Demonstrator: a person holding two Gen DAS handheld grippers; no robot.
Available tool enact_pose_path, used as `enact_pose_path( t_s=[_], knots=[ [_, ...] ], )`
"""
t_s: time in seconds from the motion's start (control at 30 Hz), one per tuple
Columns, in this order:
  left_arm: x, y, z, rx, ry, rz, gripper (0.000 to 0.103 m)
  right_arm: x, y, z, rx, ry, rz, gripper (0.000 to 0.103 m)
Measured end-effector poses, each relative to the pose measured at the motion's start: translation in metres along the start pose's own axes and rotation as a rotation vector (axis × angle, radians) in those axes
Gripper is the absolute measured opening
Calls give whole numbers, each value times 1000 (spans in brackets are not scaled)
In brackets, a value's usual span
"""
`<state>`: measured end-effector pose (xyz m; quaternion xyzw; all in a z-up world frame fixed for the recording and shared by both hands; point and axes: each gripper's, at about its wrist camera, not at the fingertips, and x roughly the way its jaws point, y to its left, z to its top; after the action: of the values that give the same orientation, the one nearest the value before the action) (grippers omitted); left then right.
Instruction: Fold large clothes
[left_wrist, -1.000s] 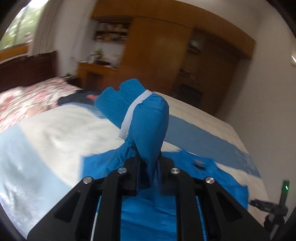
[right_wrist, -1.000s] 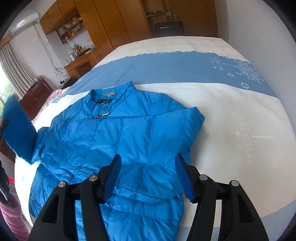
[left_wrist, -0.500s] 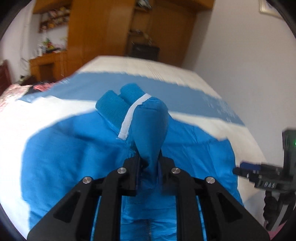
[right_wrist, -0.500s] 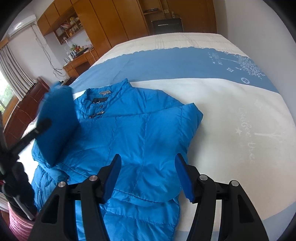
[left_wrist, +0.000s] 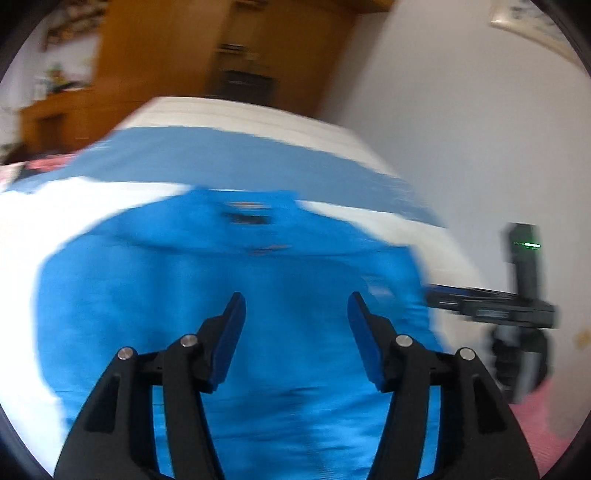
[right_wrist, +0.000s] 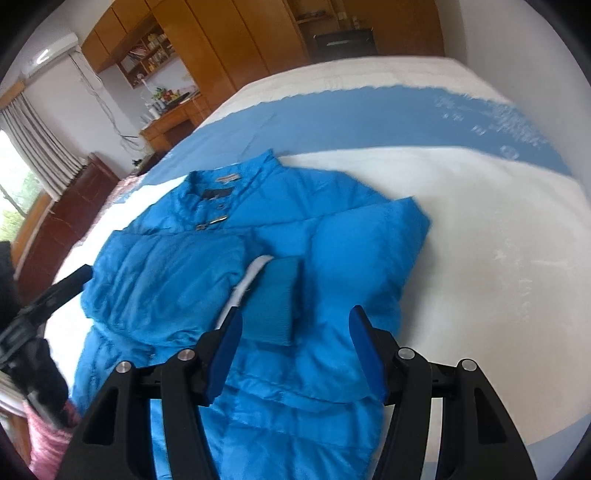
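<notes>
A bright blue puffer jacket (right_wrist: 303, 266) lies front up on the bed, collar toward the far side, both sleeves folded across its chest. The left sleeve's knit cuff (right_wrist: 275, 299) with a white band rests on the jacket's middle. The jacket also shows, blurred, in the left wrist view (left_wrist: 221, 280). My left gripper (left_wrist: 295, 314) is open and empty above the jacket's lower half. My right gripper (right_wrist: 295, 328) is open and empty, hovering over the jacket just below the cuff. The right gripper's body shows at the right in the left wrist view (left_wrist: 517, 310).
The bed (right_wrist: 480, 206) has a white cover with a wide blue band (right_wrist: 369, 114). Wooden wardrobes (right_wrist: 236, 48) and a desk (right_wrist: 173, 118) stand beyond it. A white wall (left_wrist: 461, 110) runs along the bed's right side. A pink cloth (right_wrist: 44, 439) hangs at the near left.
My left gripper carried the sleeve over the jacket, opened and let it go. The sleeve now lies folded across the chest. The right gripper stayed open over the jacket.
</notes>
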<state>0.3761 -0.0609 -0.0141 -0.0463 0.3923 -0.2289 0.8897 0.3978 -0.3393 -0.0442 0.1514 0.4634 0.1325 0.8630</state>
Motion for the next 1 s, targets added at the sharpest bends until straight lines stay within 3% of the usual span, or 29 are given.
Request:
enact_pose_path(
  t_s=[0.07,0.1,0.2,0.3,0.37,0.43,0.5,0.6,0.77,0.87,1.0],
  knots=[
    [4,26,-4,-25,21,118,57,6,-1,2,25,26,43,61],
    [6,36,-2,-36,31,136,57,10,-1,3,36,38,51,61],
    [14,63,-9,-84,61,154,57,26,-2,6,57,69,18,61],
    [28,76,-11,-115,78,137,57,44,-1,9,74,112,64,61],
    [36,76,-13,-110,82,148,57,52,3,12,72,129,86,49],
    [38,72,-15,-91,82,168,57,56,7,14,55,118,61,20],
    [35,69,-15,-79,77,179,57,54,5,15,61,106,73,15],
    [17,64,-11,-85,35,155,57,35,1,15,55,50,68,14],
    [-1,69,-1,-109,1,163,57,-13,-5,16,42,-58,-74,14],
    [8,76,1,-118,27,196,57,-16,-11,9,46,-50,-163,14],
    [33,86,-2,-118,80,219,57,3,-28,3,82,4,-154,14]
  ],
)
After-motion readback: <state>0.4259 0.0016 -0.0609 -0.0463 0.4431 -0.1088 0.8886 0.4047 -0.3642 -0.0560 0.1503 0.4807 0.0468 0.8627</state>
